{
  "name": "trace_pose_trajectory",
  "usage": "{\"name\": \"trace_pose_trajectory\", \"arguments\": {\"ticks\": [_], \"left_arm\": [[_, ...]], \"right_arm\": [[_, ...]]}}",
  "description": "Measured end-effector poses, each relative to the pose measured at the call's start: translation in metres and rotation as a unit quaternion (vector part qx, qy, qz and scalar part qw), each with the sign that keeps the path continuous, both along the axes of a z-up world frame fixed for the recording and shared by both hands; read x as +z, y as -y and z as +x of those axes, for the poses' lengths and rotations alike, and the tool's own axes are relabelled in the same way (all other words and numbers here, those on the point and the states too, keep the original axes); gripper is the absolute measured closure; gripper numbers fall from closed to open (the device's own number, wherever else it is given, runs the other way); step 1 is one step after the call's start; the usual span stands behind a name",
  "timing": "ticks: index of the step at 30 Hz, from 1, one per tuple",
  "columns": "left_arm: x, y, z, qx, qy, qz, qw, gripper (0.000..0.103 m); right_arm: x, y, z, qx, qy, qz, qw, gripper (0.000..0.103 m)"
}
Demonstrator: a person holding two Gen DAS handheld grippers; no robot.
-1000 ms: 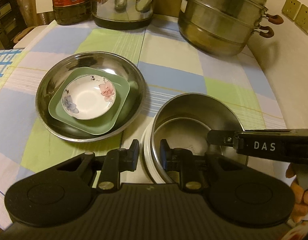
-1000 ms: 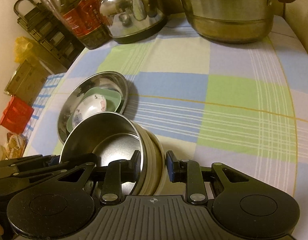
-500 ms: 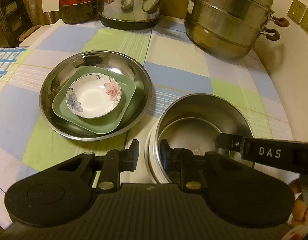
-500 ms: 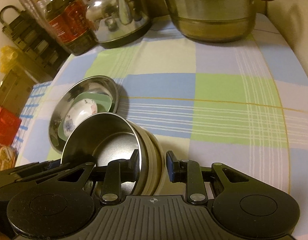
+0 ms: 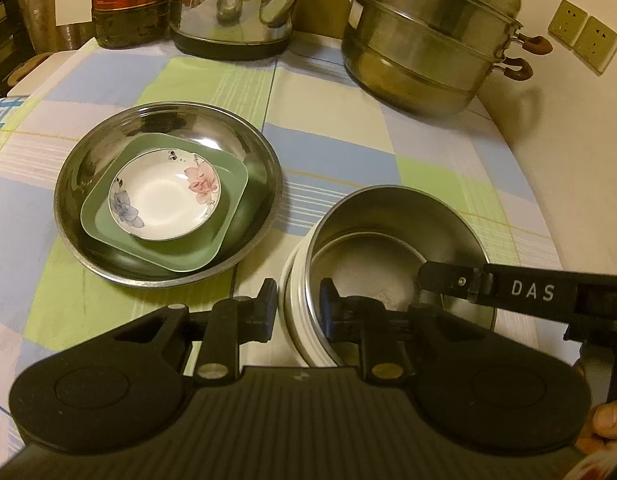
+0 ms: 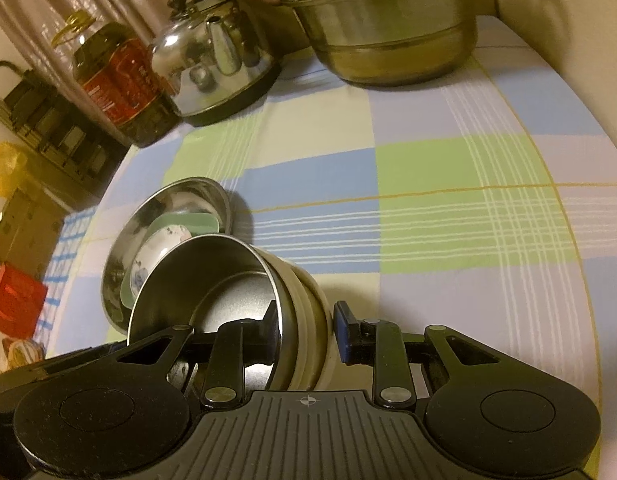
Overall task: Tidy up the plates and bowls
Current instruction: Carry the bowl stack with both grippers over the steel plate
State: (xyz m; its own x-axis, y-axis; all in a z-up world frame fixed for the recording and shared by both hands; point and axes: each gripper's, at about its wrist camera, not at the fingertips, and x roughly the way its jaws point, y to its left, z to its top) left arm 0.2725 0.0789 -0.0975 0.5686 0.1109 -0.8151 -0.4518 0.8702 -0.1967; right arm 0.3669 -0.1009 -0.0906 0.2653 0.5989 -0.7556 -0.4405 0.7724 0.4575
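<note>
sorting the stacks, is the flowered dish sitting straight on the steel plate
No, the flowered dish sits on a green square plate, which itself lies in the steel plate.

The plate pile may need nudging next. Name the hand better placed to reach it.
Left, probably: the left gripper grips the bowl stack at the rim beside the plate pile; the right gripper holds the opposite rim.

Matte black tongs [image 5: 296, 306] with ribbed housing, round side discs, brass-coloured pivot screws, blue-edged pads, white "DAS" lettering.
</note>
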Motion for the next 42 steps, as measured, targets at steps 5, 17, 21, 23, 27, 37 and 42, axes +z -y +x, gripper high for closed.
{"name": "trace_pose_trajectory", "arguments": {"ticks": [5, 17, 21, 23, 27, 37, 42], "left_arm": [[0.0, -0.004, 0.0, -0.006, -0.001, -0.008, 0.9999, 0.083], [0.001, -0.011, 0.001, -0.011, -0.005, -0.015, 0.9998, 0.082], [0.0, -0.011, 0.002, -0.015, -0.009, -0.012, 0.9998, 0.081], [-0.001, -0.012, 0.002, -0.013, -0.008, -0.017, 0.9997, 0.079], [-0.002, -0.014, 0.001, -0.016, -0.005, -0.023, 0.9996, 0.079], [-0.001, -0.014, 0.001, -0.013, -0.002, -0.031, 0.9994, 0.079], [0.001, -0.014, 0.001, -0.012, -0.002, -0.031, 0.9995, 0.079]], "right_arm": [[0.002, -0.002, 0.0, -0.013, -0.001, -0.003, 1.0, 0.077], [0.004, -0.014, -0.002, -0.01, 0.0, -0.022, 1.0, 0.078], [0.002, -0.014, -0.005, -0.018, 0.004, -0.028, 0.999, 0.078], [0.001, -0.012, -0.007, -0.037, 0.0, -0.025, 0.999, 0.077], [-0.002, -0.009, -0.004, -0.059, -0.021, -0.019, 0.998, 0.077], [-0.002, -0.01, -0.001, -0.046, -0.029, -0.017, 0.998, 0.08], [-0.001, -0.01, 0.001, -0.047, -0.038, -0.016, 0.998, 0.08]]}}
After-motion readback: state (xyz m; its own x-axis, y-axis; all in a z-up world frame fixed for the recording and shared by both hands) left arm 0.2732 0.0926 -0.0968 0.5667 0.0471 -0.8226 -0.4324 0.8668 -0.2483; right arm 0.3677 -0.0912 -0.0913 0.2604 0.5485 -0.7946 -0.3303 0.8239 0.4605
